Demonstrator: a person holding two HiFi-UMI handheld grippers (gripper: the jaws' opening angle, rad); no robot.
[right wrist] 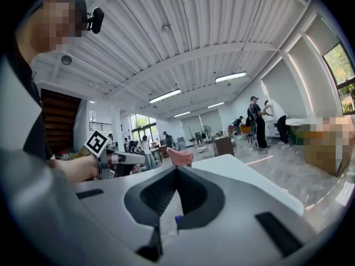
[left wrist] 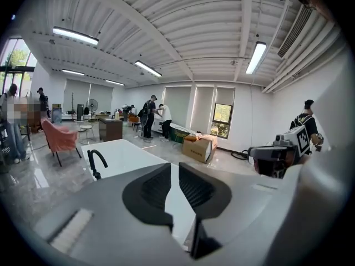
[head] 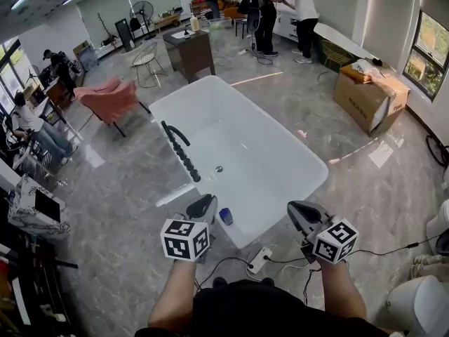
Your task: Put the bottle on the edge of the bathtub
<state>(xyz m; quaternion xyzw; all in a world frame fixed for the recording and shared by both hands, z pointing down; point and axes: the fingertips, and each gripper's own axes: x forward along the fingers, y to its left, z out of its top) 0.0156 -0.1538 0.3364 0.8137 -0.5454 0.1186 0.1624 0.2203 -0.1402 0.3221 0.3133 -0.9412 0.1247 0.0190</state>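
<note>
On the near edge of the bathtub [head: 266, 167], just beside the left gripper [head: 203, 203]: found the bottle [head: 225, 216], small and blue, sitting on the white rim and touched by neither tool. Appears upright, though too small in the head view to say for sure. Judged from that, counts the task as all but finished: set on the edge as asked and free of both grippers. Leaves little to do beyond drawing both grippers clear without knocking it into the tub or onto the floor [head: 126, 209].

Turning to the left fingers [left wrist: 150, 190]: parted by a slim slit only, pinching nothing, showing bare white tub through the gap.

Turning to the right gripper [head: 300, 213]: held off to the other side, near the tub's corner, apart from the bottle. Shows its fingers [right wrist: 199, 195] pressed together at the tips, clamping nothing. Lets a speck of blue, likely the bottle beyond, peek through the hollow below the tips.
</note>
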